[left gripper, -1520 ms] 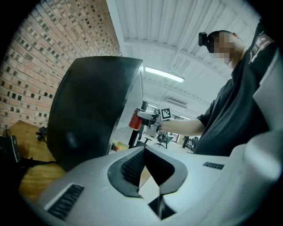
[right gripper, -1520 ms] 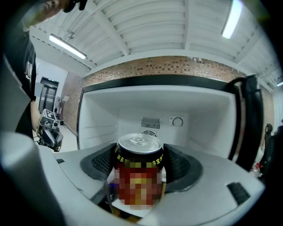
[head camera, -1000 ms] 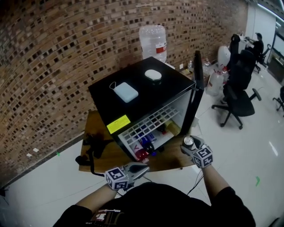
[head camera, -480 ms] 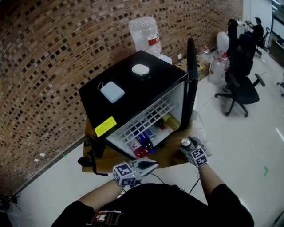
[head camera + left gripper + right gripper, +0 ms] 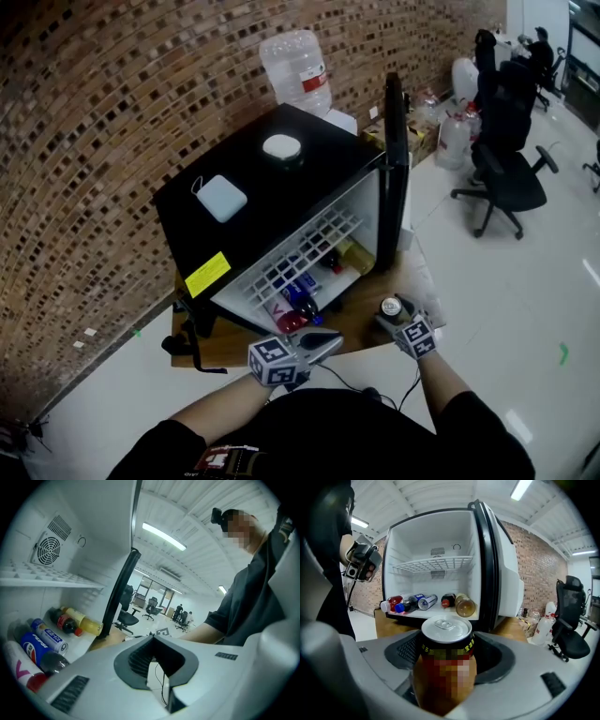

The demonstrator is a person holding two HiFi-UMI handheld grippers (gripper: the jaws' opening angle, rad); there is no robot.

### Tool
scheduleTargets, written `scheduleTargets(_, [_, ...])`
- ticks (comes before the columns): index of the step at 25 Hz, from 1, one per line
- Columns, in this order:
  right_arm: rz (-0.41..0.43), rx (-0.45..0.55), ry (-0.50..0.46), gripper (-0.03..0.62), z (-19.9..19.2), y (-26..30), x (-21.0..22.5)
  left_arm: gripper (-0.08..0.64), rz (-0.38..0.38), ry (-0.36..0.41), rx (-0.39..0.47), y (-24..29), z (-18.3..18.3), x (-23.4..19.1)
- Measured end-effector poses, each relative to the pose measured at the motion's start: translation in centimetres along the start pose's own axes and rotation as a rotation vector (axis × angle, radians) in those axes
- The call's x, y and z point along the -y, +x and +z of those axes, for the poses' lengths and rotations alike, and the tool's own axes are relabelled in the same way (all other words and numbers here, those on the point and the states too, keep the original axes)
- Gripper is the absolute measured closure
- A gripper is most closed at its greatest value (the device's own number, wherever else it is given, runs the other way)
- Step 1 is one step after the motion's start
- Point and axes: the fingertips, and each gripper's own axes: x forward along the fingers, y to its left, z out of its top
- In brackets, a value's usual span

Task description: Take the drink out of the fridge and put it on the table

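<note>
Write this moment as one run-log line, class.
right gripper: shut on can, upright, in front of fridge | left gripper: shut, empty | fridge door: open | bottles: lying inside fridge

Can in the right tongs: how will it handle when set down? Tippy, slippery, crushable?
Probably stiff and fairly heavy for its size: the can has its tab lying flat, so it looks sealed. Its smooth metal wall may slip in the right tongs if the grip eases. It is taller than its base is wide, so it could tip and then roll.
</note>
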Motion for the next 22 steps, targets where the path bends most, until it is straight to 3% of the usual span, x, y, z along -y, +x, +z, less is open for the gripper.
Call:
scheduleTargets(6, [-0.012, 0.002, 0.069, 0.188, -0.6, -1.0, 0.8, 0.563, -0.005, -0.026, 0.000, 1.2, 0.2, -0.4])
scheduleTargets(12, [-0.019, 0.039, 0.058, 0.170, 1.5, -4.3, 1.1, 0.563, -0.007, -0.026, 0.044, 0.7, 1.5, -0.3])
scheduleTargets(15, [0.037, 0.066, 0.040, 0.175, 4.0, -6.4, -0.5, 0.563, 0.003, -0.027, 0.098, -1.3, 2.8, -0.1])
scheduleTargets(19, [0.189, 0.130, 0.037, 0.284, 8.8, -8.7, -4.5, 0.563, 0.043, -0.005, 0.167, -5.4, 4.2, 0.0])
scheduleTargets(22, [0.301, 0.158, 0.091, 0.378, 11.7, -8.7, -7.6, 0.563, 0.093, 0.022, 0.196, -9.0, 4.4, -0.2])
